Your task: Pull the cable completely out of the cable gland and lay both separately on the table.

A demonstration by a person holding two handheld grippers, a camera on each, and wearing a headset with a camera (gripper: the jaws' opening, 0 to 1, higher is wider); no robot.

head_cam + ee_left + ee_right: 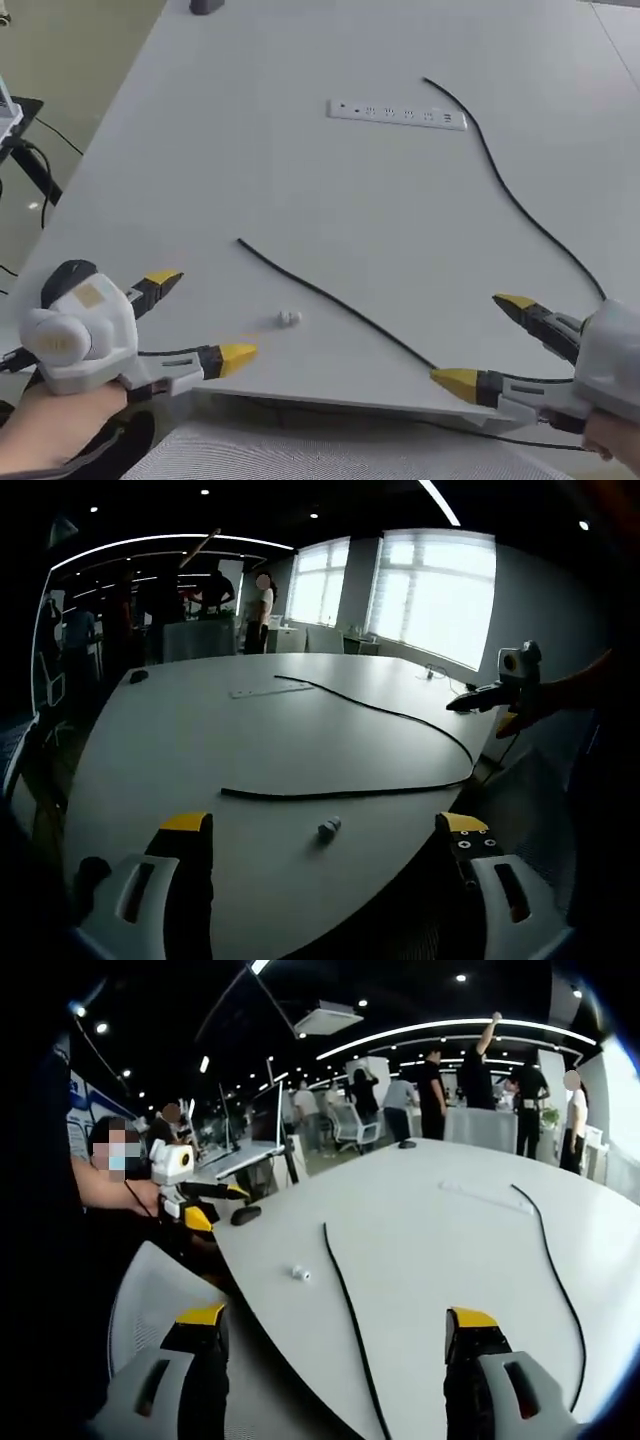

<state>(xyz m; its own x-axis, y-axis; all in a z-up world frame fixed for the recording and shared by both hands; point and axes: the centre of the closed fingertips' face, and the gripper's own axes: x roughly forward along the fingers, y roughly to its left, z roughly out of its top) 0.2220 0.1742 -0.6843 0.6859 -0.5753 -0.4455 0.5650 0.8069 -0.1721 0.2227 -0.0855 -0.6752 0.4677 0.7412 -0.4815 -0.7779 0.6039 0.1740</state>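
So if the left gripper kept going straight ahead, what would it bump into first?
Probably the small white cable gland, lying ahead between the left gripper's open jaws, with the black cable just beyond. Depth is uncertain.

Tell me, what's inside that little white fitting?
Nothing runs through the cable gland; the black cable lies apart from it on the table. The gland's bore is too small to see into.
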